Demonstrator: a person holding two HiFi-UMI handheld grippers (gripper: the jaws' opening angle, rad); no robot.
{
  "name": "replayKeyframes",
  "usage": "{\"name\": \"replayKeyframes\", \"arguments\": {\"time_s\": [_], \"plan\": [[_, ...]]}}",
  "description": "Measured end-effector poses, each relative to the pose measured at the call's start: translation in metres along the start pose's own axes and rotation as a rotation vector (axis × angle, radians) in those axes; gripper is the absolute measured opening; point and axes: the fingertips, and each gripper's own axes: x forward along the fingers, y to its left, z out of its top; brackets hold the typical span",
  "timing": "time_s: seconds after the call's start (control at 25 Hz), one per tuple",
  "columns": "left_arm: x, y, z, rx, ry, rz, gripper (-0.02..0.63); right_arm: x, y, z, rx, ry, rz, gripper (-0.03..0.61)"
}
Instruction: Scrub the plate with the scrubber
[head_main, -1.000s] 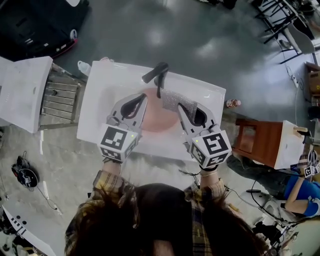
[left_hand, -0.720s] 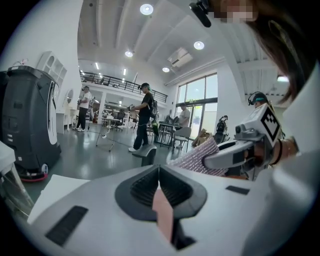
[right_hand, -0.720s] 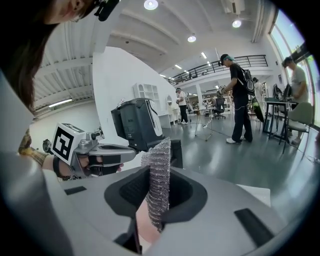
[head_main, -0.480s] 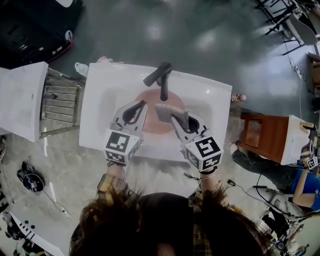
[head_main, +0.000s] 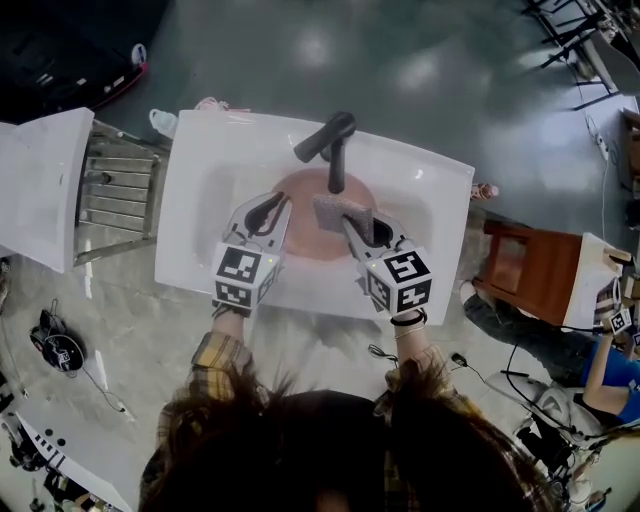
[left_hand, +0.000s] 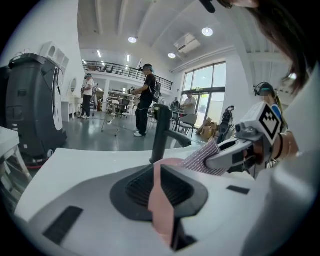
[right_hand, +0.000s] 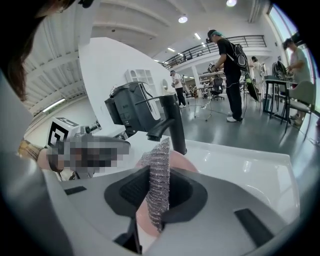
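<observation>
Right claw (right_hand: 154, 207) on silvery mesh scrubber (right_hand: 159, 162)

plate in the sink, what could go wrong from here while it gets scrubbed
1. The left gripper pinches the plate only at its thin rim, so scrubbing pressure could twist it loose into the sink.
2. The scrubber is limp mesh held by one edge in the right gripper; it may fold or slip out.
3. The faucet stands close over the plate, so a long stroke could knock it.
</observation>
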Motion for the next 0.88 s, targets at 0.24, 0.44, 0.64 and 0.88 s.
{"name": "replayKeyframes", "arguments": {"time_s": [0.24, 0.44, 0.64, 0.88], "plan": [[0.010, 0.010, -0.022, -0.011, 0.042, 0.023, 0.020, 0.013, -0.012, -0.015, -0.007, 0.025, -0.018, 0.087], [0.018, 0.019, -0.040, -0.040, 0.086, 0.024, 0.112, 0.021, -0.020, -0.023, -0.032, 0.047, -0.040, 0.087], [0.025, 0.032, -0.056, -0.051, 0.122, 0.038, 0.123, 0.026, -0.028, -0.026, -0.066, 0.064, -0.065, 0.087], [0.036, 0.045, -0.075, -0.064, 0.175, 0.039, 0.132, 0.032, -0.035, -0.027, -0.098, 0.075, -0.074, 0.087]]}}
